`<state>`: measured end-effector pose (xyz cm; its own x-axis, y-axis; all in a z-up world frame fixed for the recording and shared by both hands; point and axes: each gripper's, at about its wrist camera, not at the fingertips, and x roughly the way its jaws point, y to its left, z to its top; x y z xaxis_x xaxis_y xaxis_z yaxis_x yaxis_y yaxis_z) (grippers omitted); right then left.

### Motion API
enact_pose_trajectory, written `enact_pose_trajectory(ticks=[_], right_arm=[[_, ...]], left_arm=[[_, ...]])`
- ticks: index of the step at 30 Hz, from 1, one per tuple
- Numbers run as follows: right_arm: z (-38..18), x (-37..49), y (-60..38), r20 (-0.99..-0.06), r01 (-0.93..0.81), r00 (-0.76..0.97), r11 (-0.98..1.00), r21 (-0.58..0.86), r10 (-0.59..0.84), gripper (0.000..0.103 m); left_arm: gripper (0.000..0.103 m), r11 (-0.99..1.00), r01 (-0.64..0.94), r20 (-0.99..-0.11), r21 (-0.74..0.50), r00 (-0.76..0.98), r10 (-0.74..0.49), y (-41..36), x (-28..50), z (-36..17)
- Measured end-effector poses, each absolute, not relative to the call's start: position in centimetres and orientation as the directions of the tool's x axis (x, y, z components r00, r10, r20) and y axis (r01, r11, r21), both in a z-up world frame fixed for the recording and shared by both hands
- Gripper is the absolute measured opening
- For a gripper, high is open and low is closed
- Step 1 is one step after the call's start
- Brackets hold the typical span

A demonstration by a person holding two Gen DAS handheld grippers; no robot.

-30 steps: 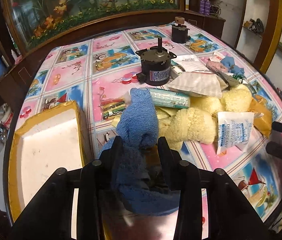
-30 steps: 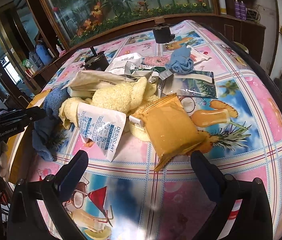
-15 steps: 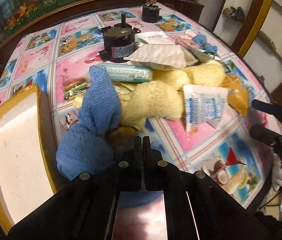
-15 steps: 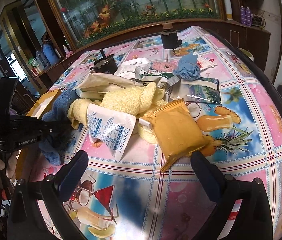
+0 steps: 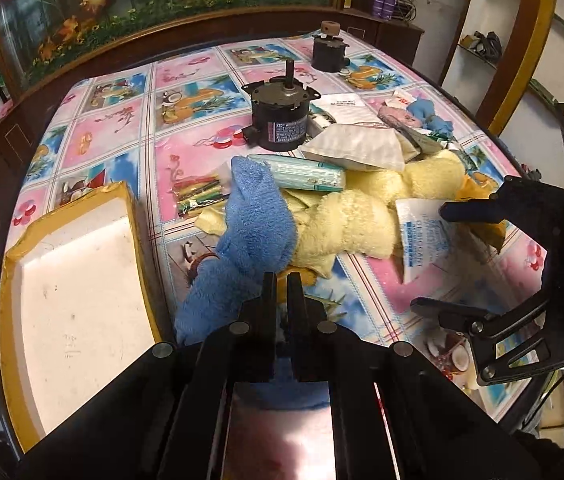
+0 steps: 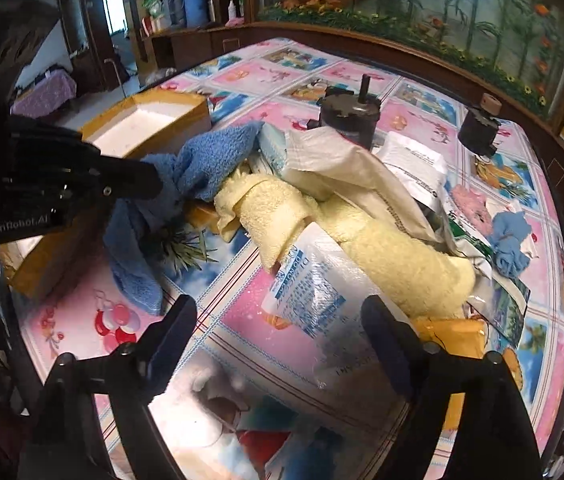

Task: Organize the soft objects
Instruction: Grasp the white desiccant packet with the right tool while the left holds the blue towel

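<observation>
The left claw (image 5: 281, 280) is clenched, seemingly pinching the blue towel (image 5: 256, 224) beside the box (image 5: 130, 216). The right claw (image 6: 278, 320), jaws just narrowing yet released, straddles the desiccant packet (image 6: 314, 280) on the table (image 6: 242, 328).

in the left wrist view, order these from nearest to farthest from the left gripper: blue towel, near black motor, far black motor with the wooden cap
1. blue towel, right at the left gripper, running up and left from its shut tips.
2. near black motor, mid-table, beyond the towel.
3. far black motor with the wooden cap, near the table's far edge.
</observation>
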<state>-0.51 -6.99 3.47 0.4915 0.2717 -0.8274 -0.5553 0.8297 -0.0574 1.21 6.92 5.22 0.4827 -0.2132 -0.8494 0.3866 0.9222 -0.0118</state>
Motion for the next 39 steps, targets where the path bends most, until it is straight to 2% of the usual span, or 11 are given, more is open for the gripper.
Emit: enact_pose_trajectory(ticks=[6, 7, 8, 15, 20, 24, 26, 28, 31, 37, 39], right_arm=[[3.0, 0.3, -6.9, -0.832, -0.544, 0.497, 0.836, -0.076, 0.248, 0.075], [2.9, 0.5, -7.0, -0.838, -0.544, 0.481, 0.837, -0.056, 0.257, 0.054], [2.7, 0.7, -7.1, -0.847, -0.544, 0.453, 0.839, -0.013, 0.28, 0.043], [4.1, 0.6, -11.1, -0.791, -0.468, 0.42, 0.853, 0.232, 0.446, 0.006], [5.0, -0.8, -12.9, -0.768, -0.472, 0.405, 0.833, 0.29, 0.497, 0.006], [4.9, -1.1, -11.9, -0.791, -0.517, 0.415, 0.832, 0.202, 0.45, 0.011], [4.4, -0.6, -11.2, -0.81, -0.529, 0.399, 0.829, 0.181, 0.431, 0.045], [3.9, -0.3, -10.1, -0.817, -0.537, 0.418, 0.833, 0.13, 0.398, 0.06], [3.2, 0.0, -9.1, -0.832, -0.549, 0.419, 0.831, 0.087, 0.364, 0.06], [2.5, 0.5, -8.8, -0.845, -0.558, 0.429, 0.829, 0.029, 0.318, 0.067], [2.2, 1.0, -8.8, -0.849, -0.556, 0.419, 0.83, 0.041, 0.323, 0.068]], left_arm=[[0.008, 0.884, 0.466, -0.905, 0.032, 0.388, -0.172, 5.5, 3.4, 2.3], [0.008, 0.881, 0.473, -0.918, 0.019, 0.358, -0.172, 5.2, 3.7, 1.6], [0.008, 0.879, 0.477, -0.918, 0.03, 0.36, -0.164, 4.9, 3.6, 1.4], [0.004, 0.879, 0.473, -0.887, -0.055, 0.381, -0.26, 4.9, 1.6, 3.1], [0.004, 0.851, 0.47, -0.791, -0.236, 0.416, -0.449, 6.9, -0.9, 7.2], [0.004, 0.856, 0.452, -0.754, -0.249, 0.465, -0.465, 7.9, -2.6, 9.2], [0.004, 0.881, 0.428, -0.769, -0.201, 0.488, -0.413, 8.2, -2.2, 9.0], [0.004, 0.907, 0.405, -0.799, -0.12, 0.503, -0.33, 8.0, -1.3, 8.1], [0.016, 0.898, 0.433, -0.831, -0.071, 0.472, -0.293, 7.7, 0.4, 6.4], [0.02, 0.884, 0.466, -0.89, 0.036, 0.416, -0.184, 6.8, 3.6, 3.6], [0.028, 0.882, 0.469, -0.908, 0.048, 0.388, -0.157, 6.4, 4.2, 2.6]])
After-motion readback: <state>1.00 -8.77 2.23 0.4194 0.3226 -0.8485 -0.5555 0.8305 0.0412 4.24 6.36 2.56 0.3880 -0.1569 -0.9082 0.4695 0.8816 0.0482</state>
